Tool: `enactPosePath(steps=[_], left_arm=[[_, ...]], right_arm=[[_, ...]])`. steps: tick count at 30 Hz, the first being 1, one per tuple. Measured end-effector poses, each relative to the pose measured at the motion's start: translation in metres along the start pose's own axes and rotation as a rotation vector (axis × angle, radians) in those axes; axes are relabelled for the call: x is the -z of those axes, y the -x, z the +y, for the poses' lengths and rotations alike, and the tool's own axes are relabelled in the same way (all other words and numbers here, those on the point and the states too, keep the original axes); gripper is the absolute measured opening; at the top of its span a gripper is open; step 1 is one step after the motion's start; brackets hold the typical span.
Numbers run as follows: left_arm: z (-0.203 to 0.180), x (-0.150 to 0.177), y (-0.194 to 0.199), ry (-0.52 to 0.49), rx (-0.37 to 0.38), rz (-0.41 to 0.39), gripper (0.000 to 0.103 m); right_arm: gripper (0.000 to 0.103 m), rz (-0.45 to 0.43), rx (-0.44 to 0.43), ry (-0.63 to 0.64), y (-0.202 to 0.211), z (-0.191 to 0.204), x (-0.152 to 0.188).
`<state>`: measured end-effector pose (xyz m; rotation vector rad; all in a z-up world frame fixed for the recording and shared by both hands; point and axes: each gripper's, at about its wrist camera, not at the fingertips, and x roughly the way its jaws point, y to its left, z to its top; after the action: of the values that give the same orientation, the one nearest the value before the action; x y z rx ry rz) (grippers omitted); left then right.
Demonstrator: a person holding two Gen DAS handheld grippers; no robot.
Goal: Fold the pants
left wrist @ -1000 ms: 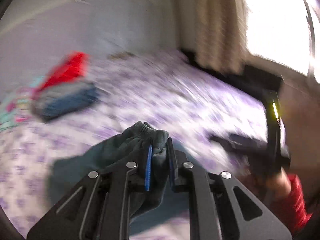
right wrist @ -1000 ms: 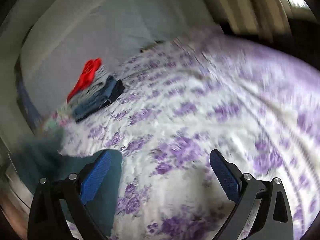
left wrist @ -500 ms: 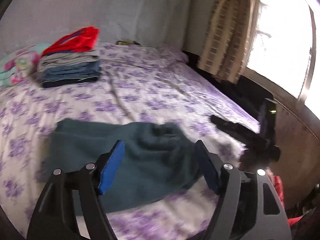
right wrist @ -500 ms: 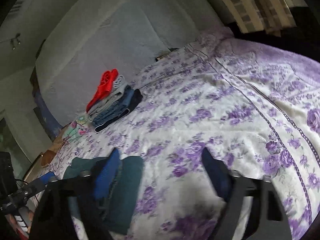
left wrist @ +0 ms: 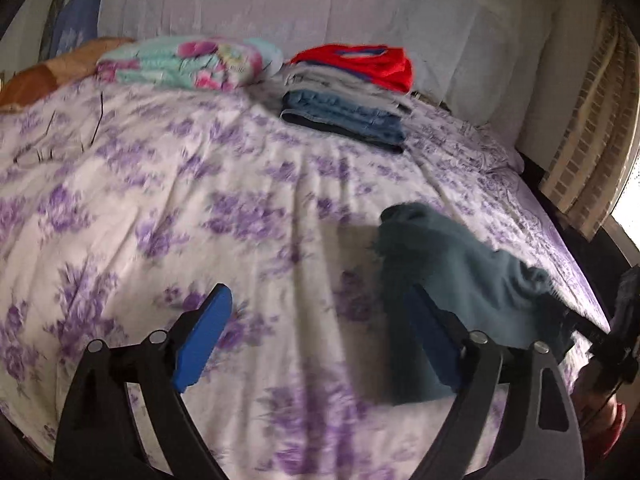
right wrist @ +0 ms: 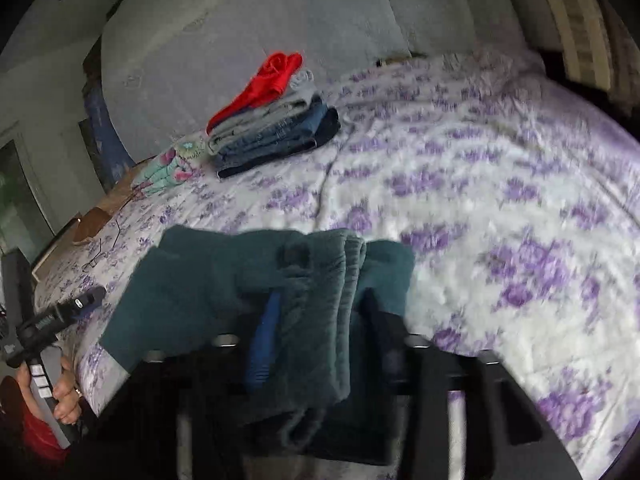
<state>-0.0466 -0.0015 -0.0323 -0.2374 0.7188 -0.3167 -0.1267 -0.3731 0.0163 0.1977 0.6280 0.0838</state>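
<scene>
Mid-fold handover now: the left claw [left wrist: 316, 340] has just been opening and hangs wide over bare floral bed [left wrist: 200, 208], nothing between its pads; the right claw [right wrist: 320, 336] has just been closing around the bunched edge of the teal pants [right wrist: 224, 280], apparently gripping, though blur hides the contact; the pants lie doubled, thick and rumpled near the bed's edge; next needs a carry-over and smoothing.

The bed [left wrist: 248, 184] had a white cover with purple flowers. On it lay teal pants [right wrist: 224, 280], a stack of folded clothes [left wrist: 348, 100] and a flowery pillow [left wrist: 188, 62].
</scene>
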Motion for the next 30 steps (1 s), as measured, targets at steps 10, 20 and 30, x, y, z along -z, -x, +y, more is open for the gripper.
enactPosePath(steps=[10,20,30], left_arm=[[-0.022,-0.005,0.013,-0.098,0.002,-0.064,0.089],[-0.081,-0.014,-0.052,-0.354,-0.172,0.065,0.095],[-0.059,-0.015,-0.063,-0.261,-0.120,0.170,0.099]], right_arm=[[0.023,0.105,0.155,0.079,-0.014,-0.013,0.002],[0.046,-0.086,0.121,0.226,0.021,0.031,-0.020],[0.061,0.091,0.069,0.305,-0.023,0.055,-0.032]])
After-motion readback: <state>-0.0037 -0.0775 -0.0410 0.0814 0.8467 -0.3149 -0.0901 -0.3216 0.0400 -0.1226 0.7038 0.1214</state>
